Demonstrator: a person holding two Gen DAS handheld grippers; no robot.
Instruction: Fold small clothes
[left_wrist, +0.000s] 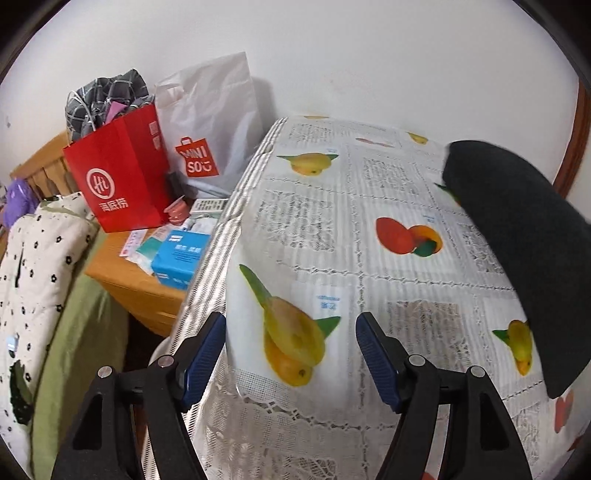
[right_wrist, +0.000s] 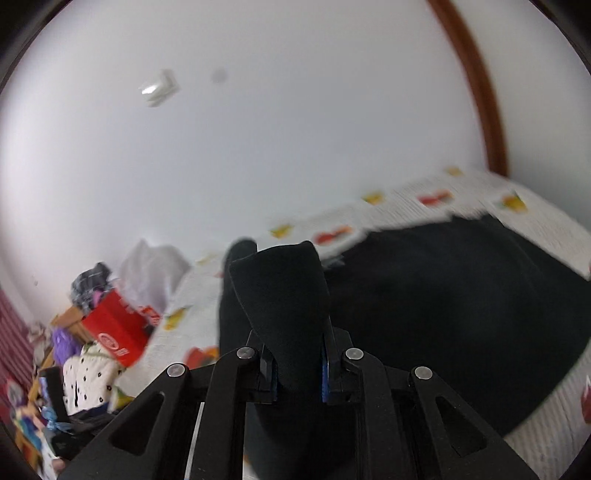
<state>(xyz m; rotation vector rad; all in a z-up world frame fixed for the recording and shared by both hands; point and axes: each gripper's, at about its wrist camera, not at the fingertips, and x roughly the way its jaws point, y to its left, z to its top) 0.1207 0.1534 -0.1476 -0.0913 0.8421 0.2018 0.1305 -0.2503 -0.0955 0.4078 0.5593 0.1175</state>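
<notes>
Counter (left_wrist: 369, 206): fruit-print cloth cover.
Dark garment (right_wrist: 461, 314): spread on counter, one edge lifted.
Right gripper (right_wrist: 299, 373): pinching that lifted edge; fold apparently under way, next carry edge across and lay it flat.
Left gripper (left_wrist: 291, 354): spread, empty, above counter's near side.

A garment (left_wrist: 517, 236) is lying on the tablecloth (left_wrist: 332, 206) towards the right, one corner lifted in the right gripper (right_wrist: 298, 373). Left of the table, two shopping bags (left_wrist: 122, 173) are standing on a cabinet (left_wrist: 129, 280) against the wall
</notes>
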